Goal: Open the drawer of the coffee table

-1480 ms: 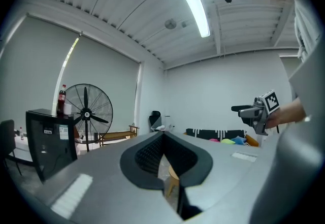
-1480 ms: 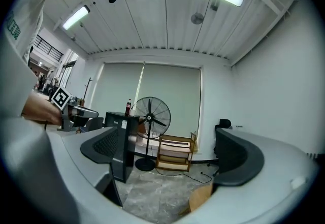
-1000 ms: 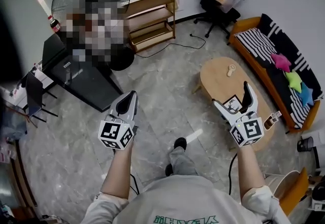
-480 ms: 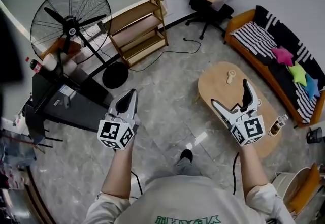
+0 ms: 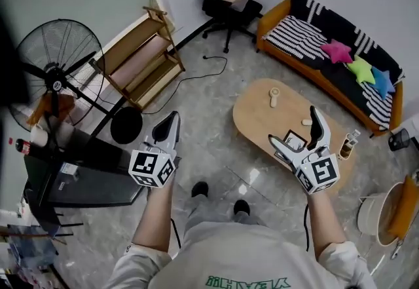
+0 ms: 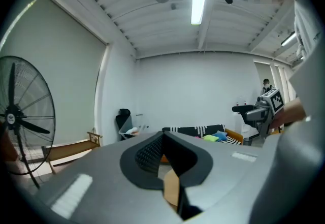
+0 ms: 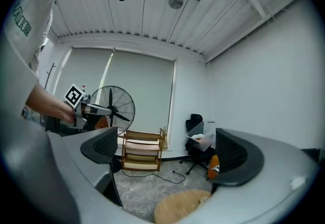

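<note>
Item: room scene, seen from above, person standing with both arms out.

- Left gripper: held in the air over the grey stone floor, well apart from the table. Jaws pressed together, nothing between them (its own view shows the dark pads meeting).
- Right gripper: raised above the near end of the coffee table. Jaws spread wide and empty; its own view shows the room through the gap.
- Coffee table: oval, light wood, standing between the person and the sofa. Its drawer cannot be made out from above.
- On the surface: a small pale object toward the far end, a second small pale piece just beside the right gripper, and a bottle at the sofa-side edge.
- Sofa: orange frame, striped seat, three star cushions (pink, green, blue).
- Office chair: carries a clear bin.
- Wooden shelf: low, set against the wall.
- Standing fan: left of the shelf.
</note>
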Demonstrator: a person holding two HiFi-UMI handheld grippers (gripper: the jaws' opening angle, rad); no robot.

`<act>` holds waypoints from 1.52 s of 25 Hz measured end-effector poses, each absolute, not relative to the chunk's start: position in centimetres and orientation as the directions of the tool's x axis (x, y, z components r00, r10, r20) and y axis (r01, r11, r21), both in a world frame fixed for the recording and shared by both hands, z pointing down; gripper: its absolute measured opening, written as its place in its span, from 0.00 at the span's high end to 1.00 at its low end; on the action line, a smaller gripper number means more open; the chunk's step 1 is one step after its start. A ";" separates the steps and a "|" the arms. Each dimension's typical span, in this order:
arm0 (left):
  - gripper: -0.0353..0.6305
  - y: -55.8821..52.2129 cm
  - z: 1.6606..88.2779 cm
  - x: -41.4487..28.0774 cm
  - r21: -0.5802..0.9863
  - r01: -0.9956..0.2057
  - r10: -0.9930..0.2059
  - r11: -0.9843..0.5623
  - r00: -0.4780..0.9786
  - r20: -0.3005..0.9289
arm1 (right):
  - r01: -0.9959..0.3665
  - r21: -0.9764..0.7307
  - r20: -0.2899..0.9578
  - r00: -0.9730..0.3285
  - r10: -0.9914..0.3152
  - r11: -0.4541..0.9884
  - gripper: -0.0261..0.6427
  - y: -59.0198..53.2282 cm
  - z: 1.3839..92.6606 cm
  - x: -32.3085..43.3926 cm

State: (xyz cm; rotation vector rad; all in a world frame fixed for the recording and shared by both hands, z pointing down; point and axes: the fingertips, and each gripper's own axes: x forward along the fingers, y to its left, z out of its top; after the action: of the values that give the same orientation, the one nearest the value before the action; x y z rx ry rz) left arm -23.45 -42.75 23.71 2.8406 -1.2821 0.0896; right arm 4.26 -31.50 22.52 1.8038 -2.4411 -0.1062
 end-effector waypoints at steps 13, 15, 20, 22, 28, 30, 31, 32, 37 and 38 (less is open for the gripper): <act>0.95 -55.0 25.8 -15.8 0.006 -0.410 -0.408 -0.912 0.908 0.096 | -0.985 0.082 0.071 0.159 -0.985 -0.153 0.08 -32.9 23.6 6.9; 0.95 -56.0 26.0 -15.2 0.015 -0.373 -0.370 -0.928 0.924 0.100 | -0.977 0.081 0.081 0.203 -0.976 -0.196 0.08 -32.7 23.5 6.4; 0.95 -55.6 26.3 -12.6 0.026 -0.309 -0.305 -0.951 0.947 0.098 | -0.964 0.071 0.082 0.261 -0.962 -0.255 0.08 -30.4 23.5 6.2; 0.95 -54.8 26.0 -11.4 0.030 -0.296 -0.292 -0.955 0.952 0.094 | -0.962 0.064 0.090 0.270 -0.959 -0.265 0.08 -29.1 23.7 6.6; 0.95 -52.1 26.0 -8.9 0.031 -0.284 -0.280 -0.958 0.955 0.095 | -0.962 0.037 0.114 0.272 -0.956 -0.269 0.08 -26.5 25.3 8.2; 0.95 -51.1 26.6 -8.4 0.033 -0.284 -0.280 -0.958 0.954 0.105 | -0.964 0.023 0.124 0.266 -0.956 -0.265 0.08 -26.1 26.2 8.7; 0.95 -50.6 27.0 -8.2 0.034 -0.284 -0.279 -0.958 0.954 0.111 | -0.965 0.013 0.130 0.262 -0.956 -0.262 0.08 -25.9 26.8 9.0; 0.95 -50.2 27.4 -7.9 0.035 -0.285 -0.279 -0.958 0.953 0.118 | -0.966 0.002 0.136 0.257 -0.957 -0.259 0.08 -25.8 27.6 9.3; 0.95 -49.3 30.3 -8.4 0.037 -0.296 -0.289 -0.955 0.948 0.133 | -0.964 -0.096 0.183 0.230 -0.956 -0.250 0.08 -26.4 33.9 9.0; 0.95 -49.1 31.0 -8.6 0.038 -0.298 -0.290 -0.954 0.948 0.132 | -0.961 -0.116 0.194 0.227 -0.954 -0.252 0.08 -26.6 35.5 8.9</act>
State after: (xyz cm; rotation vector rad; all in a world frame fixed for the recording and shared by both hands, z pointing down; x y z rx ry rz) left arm -8.63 -49.12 31.00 3.0433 -0.4598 0.1924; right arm 8.87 -26.56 35.48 2.4389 -1.9033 0.3505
